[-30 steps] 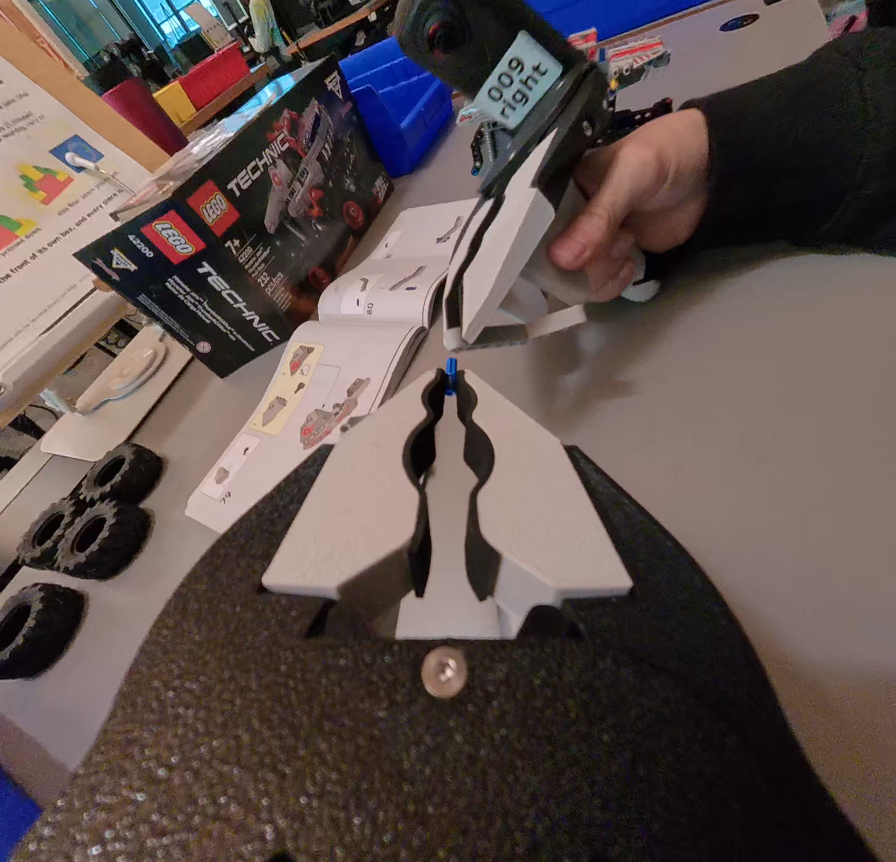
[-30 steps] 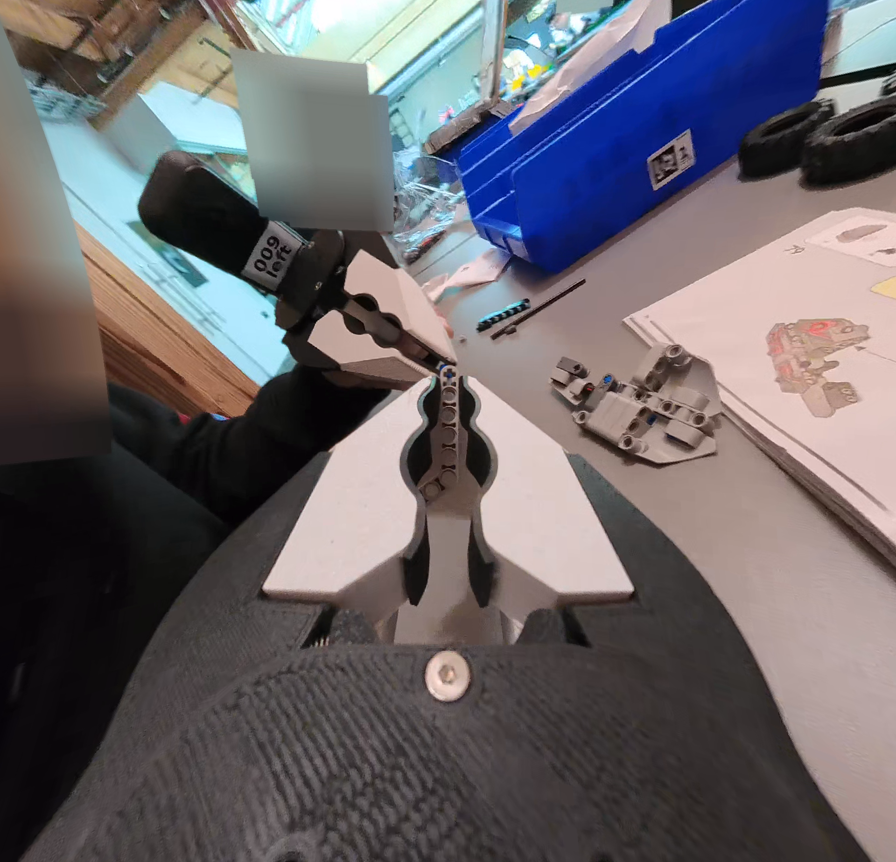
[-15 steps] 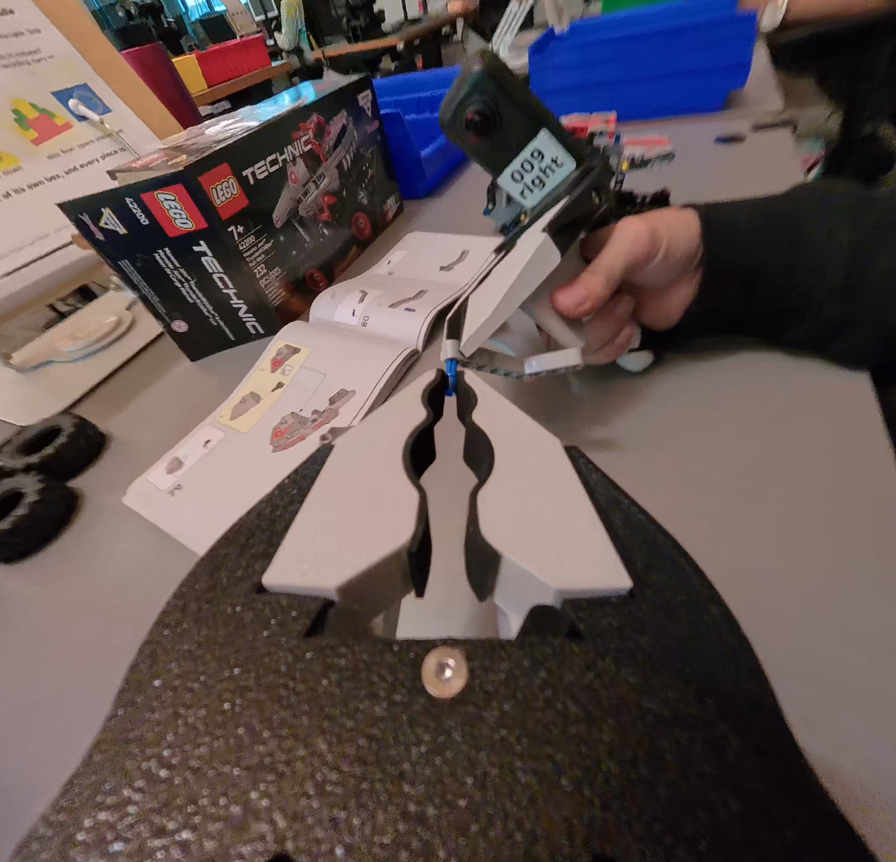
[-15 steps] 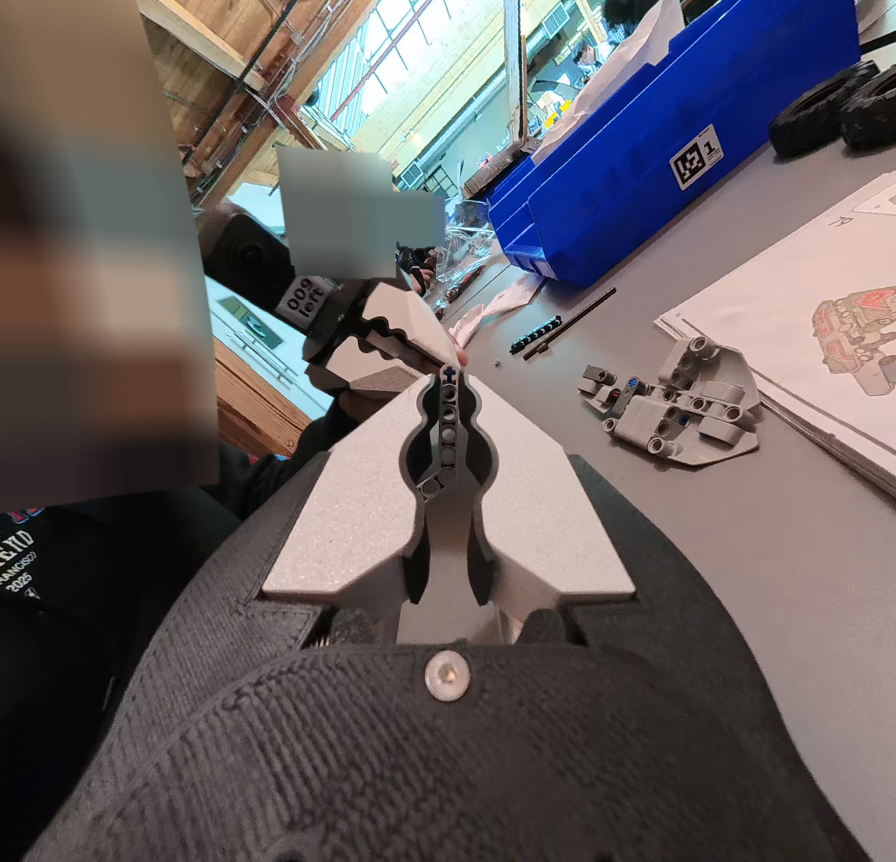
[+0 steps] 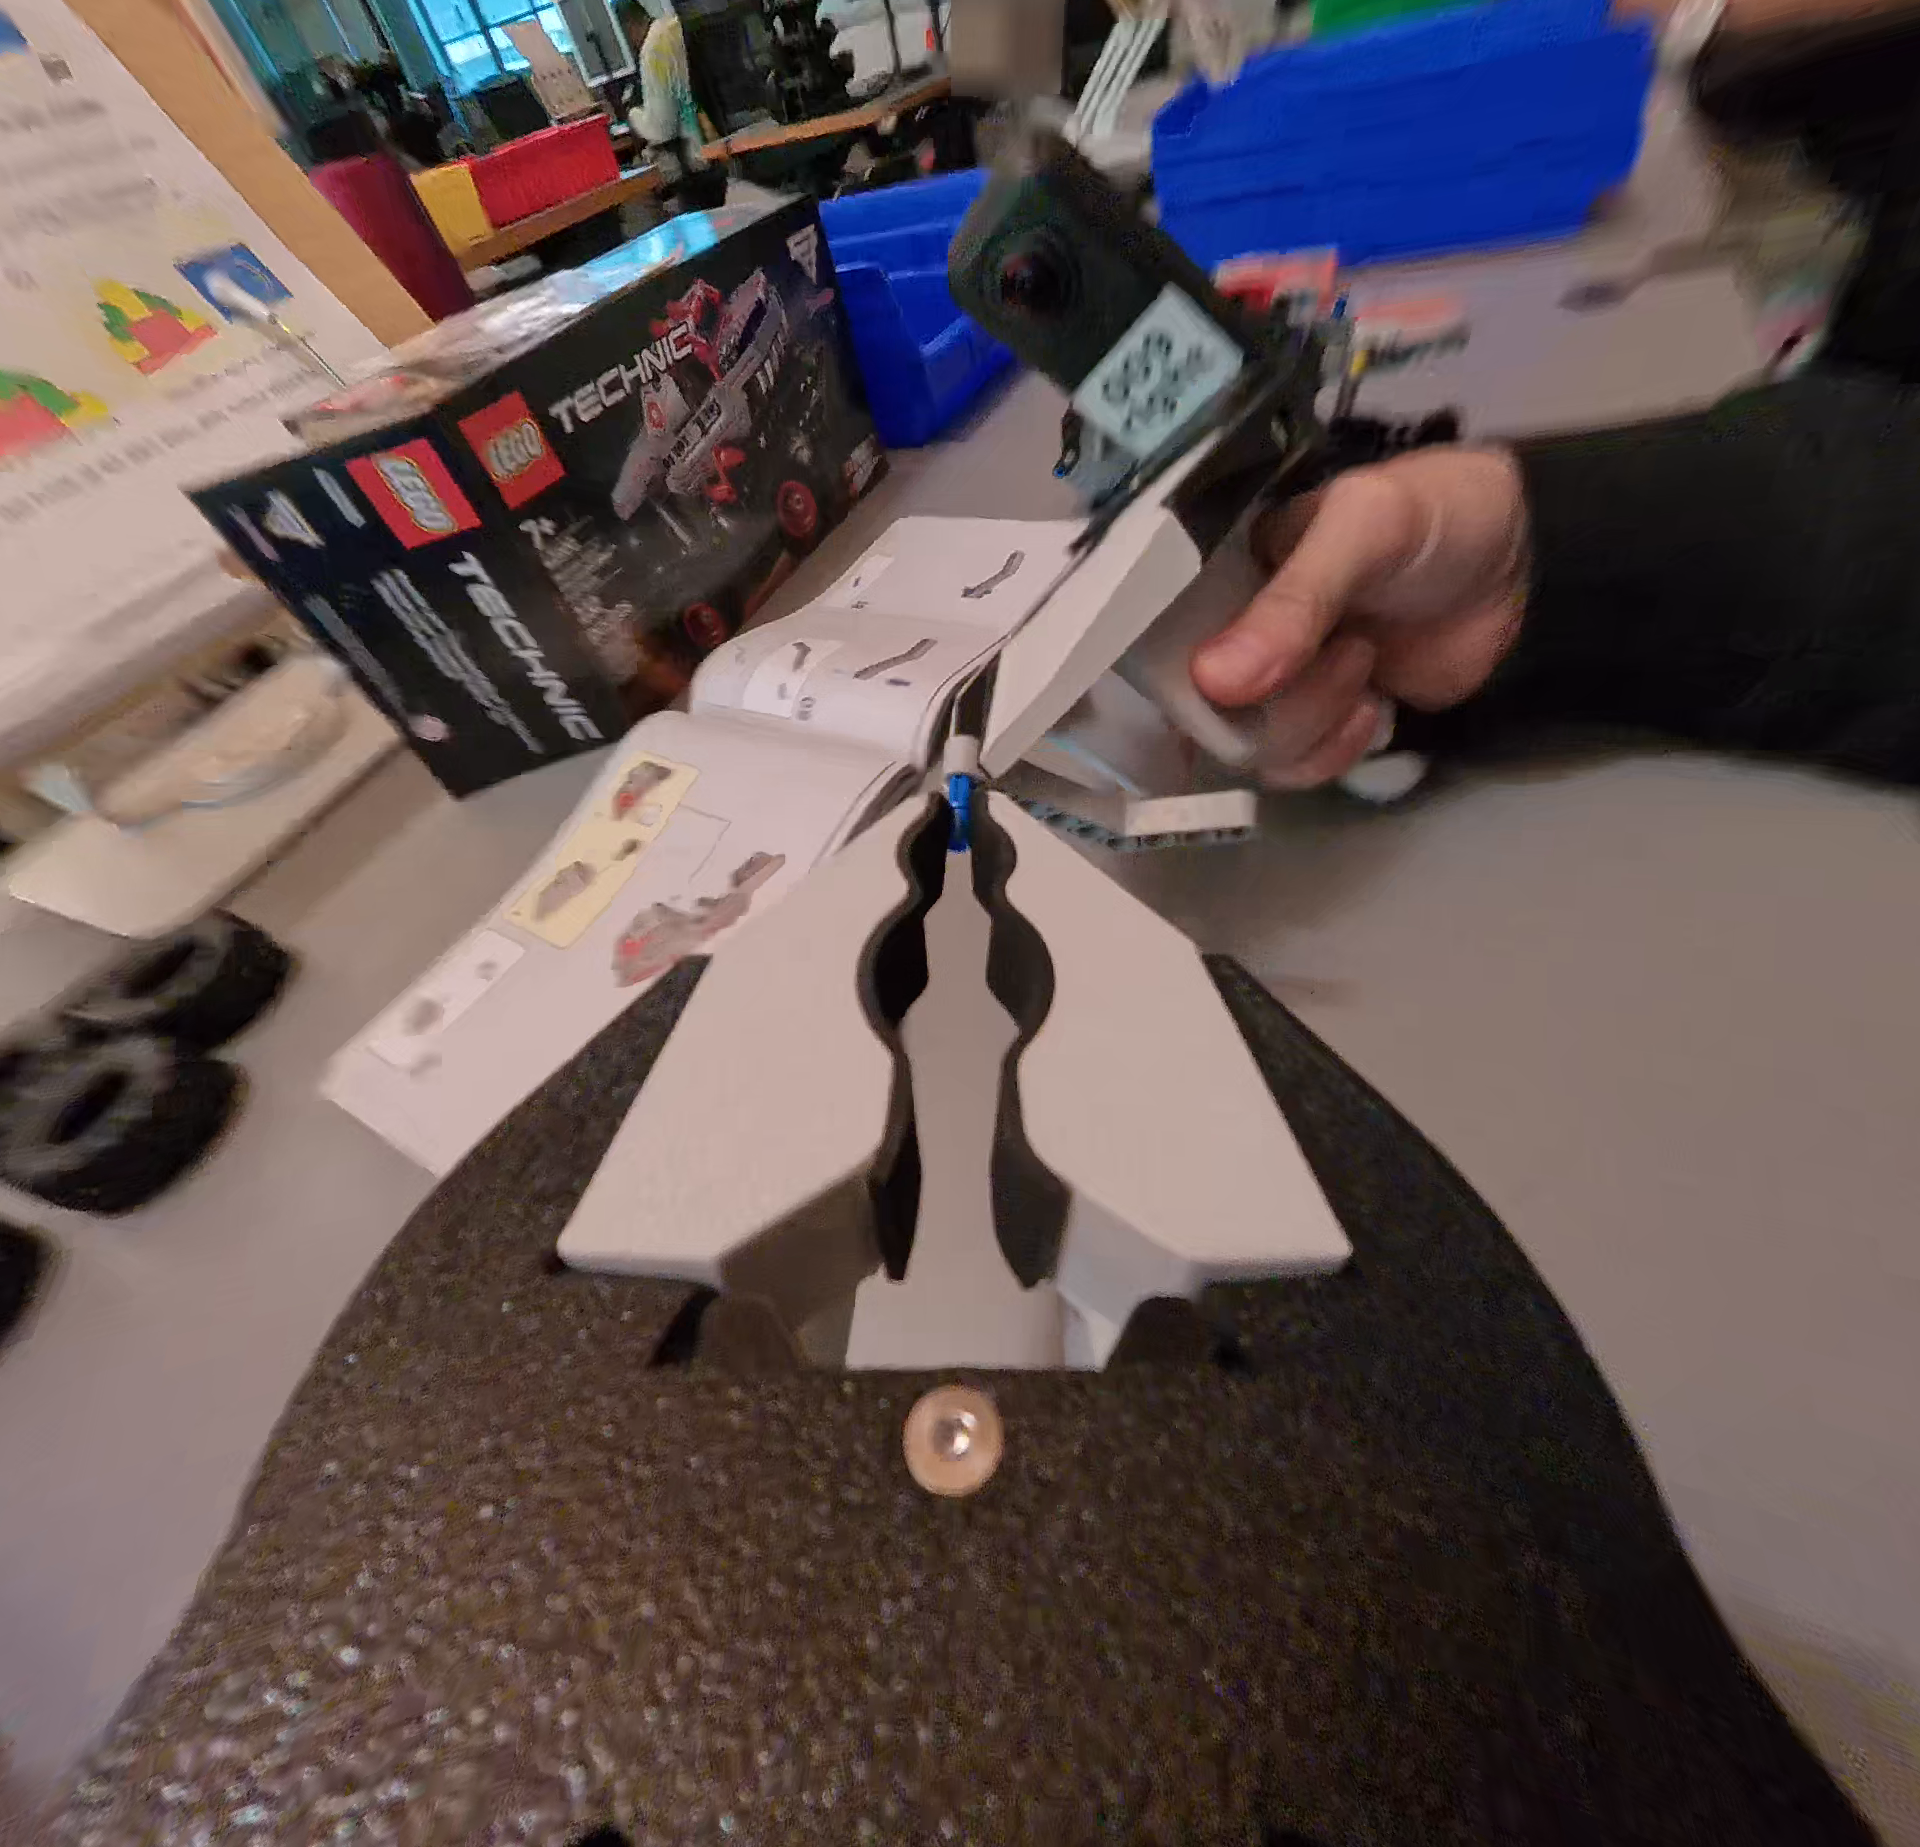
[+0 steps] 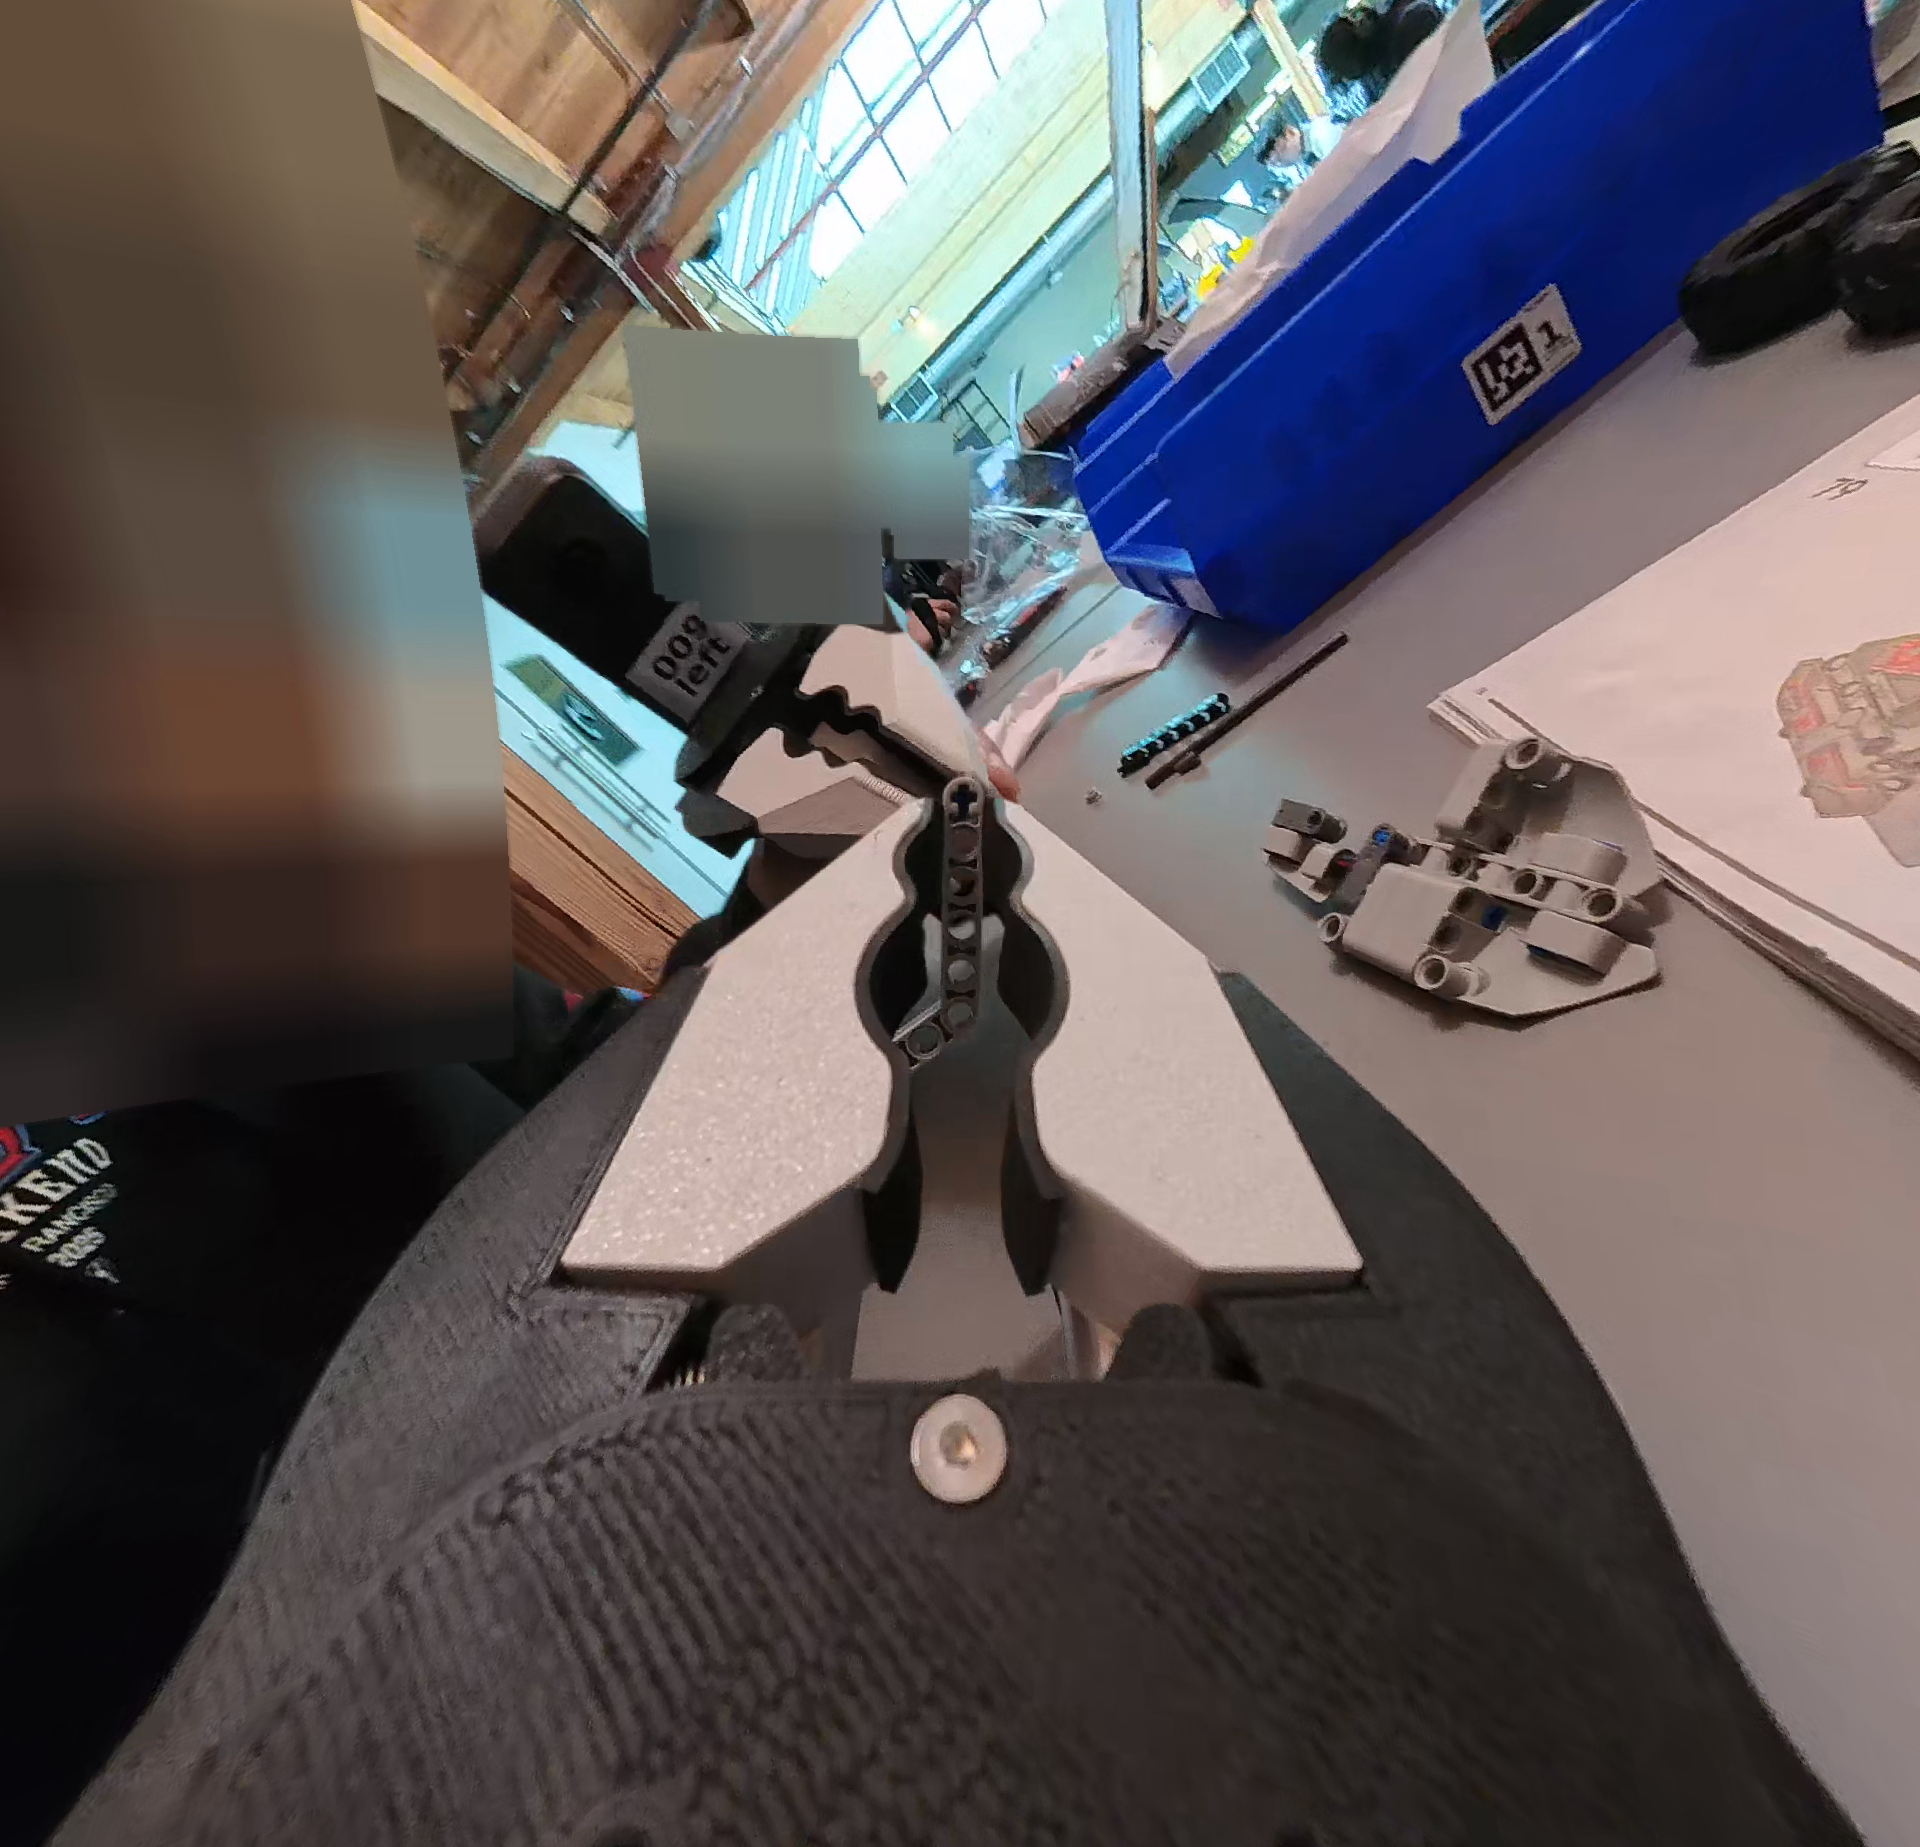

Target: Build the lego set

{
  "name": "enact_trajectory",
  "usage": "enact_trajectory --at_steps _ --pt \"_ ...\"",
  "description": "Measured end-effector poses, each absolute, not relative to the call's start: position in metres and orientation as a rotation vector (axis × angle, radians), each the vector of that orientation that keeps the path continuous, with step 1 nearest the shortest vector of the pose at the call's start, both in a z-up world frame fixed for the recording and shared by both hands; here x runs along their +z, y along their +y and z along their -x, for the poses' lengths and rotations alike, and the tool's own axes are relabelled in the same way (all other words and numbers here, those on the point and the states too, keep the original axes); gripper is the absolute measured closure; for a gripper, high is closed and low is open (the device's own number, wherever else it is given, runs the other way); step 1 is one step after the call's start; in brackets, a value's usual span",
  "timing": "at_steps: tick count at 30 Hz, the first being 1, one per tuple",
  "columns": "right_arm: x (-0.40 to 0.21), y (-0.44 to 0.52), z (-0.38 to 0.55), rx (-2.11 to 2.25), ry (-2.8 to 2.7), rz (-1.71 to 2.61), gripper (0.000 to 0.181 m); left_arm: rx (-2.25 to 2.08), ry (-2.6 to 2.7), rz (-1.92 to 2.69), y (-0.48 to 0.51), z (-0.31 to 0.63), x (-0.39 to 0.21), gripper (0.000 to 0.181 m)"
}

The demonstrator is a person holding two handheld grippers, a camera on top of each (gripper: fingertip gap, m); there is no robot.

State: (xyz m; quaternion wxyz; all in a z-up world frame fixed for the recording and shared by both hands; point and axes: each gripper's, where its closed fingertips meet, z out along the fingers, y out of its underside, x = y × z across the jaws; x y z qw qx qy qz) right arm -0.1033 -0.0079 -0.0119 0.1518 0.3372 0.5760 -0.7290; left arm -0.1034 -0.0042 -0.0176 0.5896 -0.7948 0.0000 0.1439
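My left gripper (image 5: 958, 823) is shut on a small blue pin (image 5: 958, 808) that sticks out past its tips. My right gripper (image 6: 964, 810) is shut on a dark grey beam with holes (image 6: 958, 924), which lies lengthwise between its fingers. The two grippers meet tip to tip above the table. In the left wrist view the right gripper (image 5: 971, 750) comes down from the upper right, and the beam's light end (image 5: 961, 758) touches the pin. In the right wrist view the blue pin (image 6: 964, 798) shows in the beam's end hole, with the left gripper (image 6: 971, 771) just behind it.
A grey part-built assembly (image 6: 1475, 893) lies on the table beside the open instruction booklet (image 5: 665, 862). The set's box (image 5: 582, 509) stands behind the booklet. Black tyres (image 5: 125, 1070) lie at the left. A blue bin (image 6: 1455, 343), a black axle and a short black beam (image 6: 1236, 701) are farther off.
The right gripper has come down and closer to the left one. A second ago there was a gap between the beam and the blue pin; now they touch.
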Motion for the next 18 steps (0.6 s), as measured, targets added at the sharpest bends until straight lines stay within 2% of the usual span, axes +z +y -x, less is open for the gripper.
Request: enact_trajectory --at_steps 3,10,18 --pt "-0.019 -0.007 0.103 -2.059 1.77 -0.972 0.175 0.563 0.157 1.934 -0.003 0.102 -0.023 0.18" --pt "-0.014 -0.012 0.091 -2.028 1.769 -0.855 0.174 0.106 0.017 1.785 -0.004 0.091 -0.018 0.18" --pt "-0.012 -0.008 0.091 -2.016 1.688 -0.843 0.174 0.451 0.153 1.866 0.006 0.095 -0.021 0.18"
